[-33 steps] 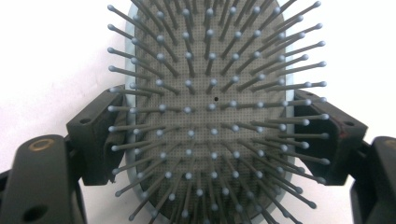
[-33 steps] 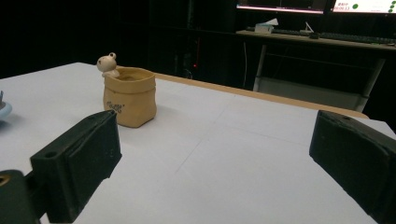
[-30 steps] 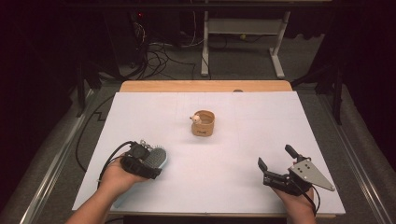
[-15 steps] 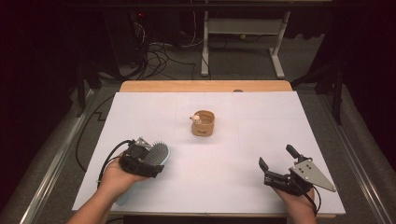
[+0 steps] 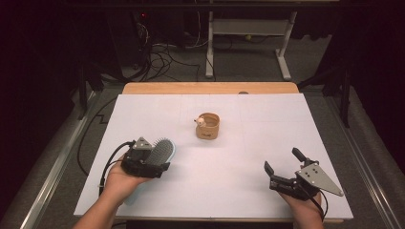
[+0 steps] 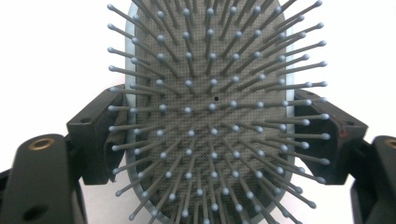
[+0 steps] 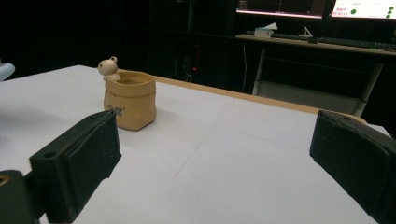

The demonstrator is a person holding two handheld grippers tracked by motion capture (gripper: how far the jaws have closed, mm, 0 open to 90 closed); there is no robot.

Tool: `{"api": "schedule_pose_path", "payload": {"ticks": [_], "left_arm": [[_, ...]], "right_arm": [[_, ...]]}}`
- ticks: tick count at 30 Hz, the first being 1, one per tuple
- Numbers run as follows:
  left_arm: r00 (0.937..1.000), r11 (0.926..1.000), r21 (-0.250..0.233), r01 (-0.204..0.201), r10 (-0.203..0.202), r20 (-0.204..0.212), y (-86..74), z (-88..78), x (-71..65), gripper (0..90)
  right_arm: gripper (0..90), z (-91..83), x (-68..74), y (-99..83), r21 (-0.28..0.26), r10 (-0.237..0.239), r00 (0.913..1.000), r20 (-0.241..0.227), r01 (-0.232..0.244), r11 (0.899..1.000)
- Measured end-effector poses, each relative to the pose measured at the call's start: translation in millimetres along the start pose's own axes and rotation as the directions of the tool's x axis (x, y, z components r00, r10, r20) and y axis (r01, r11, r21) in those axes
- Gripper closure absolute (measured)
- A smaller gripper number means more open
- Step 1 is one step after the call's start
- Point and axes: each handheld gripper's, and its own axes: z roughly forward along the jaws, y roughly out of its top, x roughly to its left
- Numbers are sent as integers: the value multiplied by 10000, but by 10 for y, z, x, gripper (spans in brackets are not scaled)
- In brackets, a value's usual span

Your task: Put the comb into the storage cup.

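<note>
My left gripper (image 5: 157,162) is shut on a pale blue hairbrush (image 5: 160,150) with a grey bristle pad, held just above the white table at the near left. In the left gripper view the brush head (image 6: 210,107) stands between both jaws, which press on its two edges, with the bristles facing the camera. A tan pot shaped like a sack (image 5: 207,126), with a small bear figure on its rim, stands in the table's middle; the right gripper view has the pot (image 7: 130,100) at the left. My right gripper (image 5: 284,164) is open and holds nothing at the near right.
The white sheet (image 5: 267,119) covers the table, with a wooden edge (image 5: 210,88) at the far side. Beyond it are a white desk frame (image 5: 248,33) and loose cables (image 5: 162,55) on the floor. A metal rail (image 5: 52,176) runs along the left.
The left hand has tilted the hairbrush up slightly and nudged it to the right. The right gripper has stayed where it was.
</note>
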Motion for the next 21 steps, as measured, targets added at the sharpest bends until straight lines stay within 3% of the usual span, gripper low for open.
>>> {"api": "schedule_pose_path", "payload": {"ticks": [12,21], "left_arm": [[9990,9967,-813,-31,67,443,68,-73,11,206],[9964,9890,-1471,155,-31,843,116,-107,-29,206]], "right_arm": [[24,-4,-2,2,-34,-5,10000,10,5,10000],[24,-11,-12,6,-76,21,10000,52,-21,10000]]}}
